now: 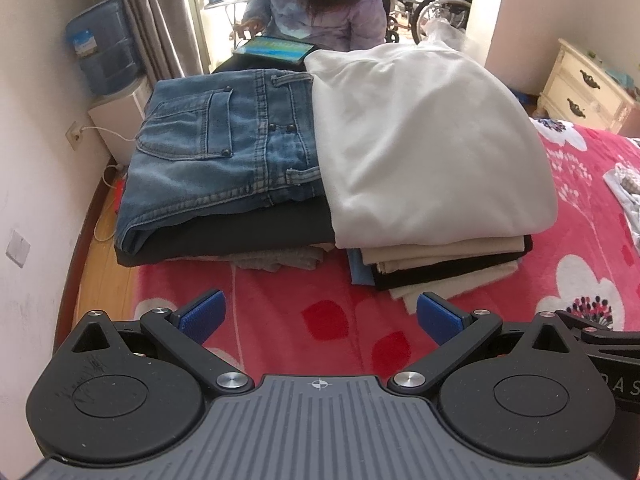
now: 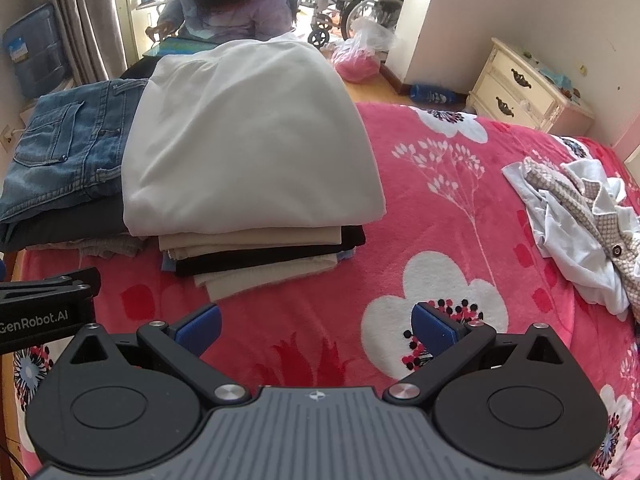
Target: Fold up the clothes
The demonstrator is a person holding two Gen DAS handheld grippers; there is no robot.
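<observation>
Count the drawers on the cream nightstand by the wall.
2 drawers: the upper drawer and the lower drawer on the nightstand; none looks hidden.

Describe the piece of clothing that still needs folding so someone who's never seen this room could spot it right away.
Start at the pink floral blanket covering the bed, with two neat stacks on its left side. Go to the opposite, right side: the crumpled garment lies there alone. Unlike the flat white top and jeans, it is a rumpled heap of white cloth and beige checked fabric with a button.
</observation>
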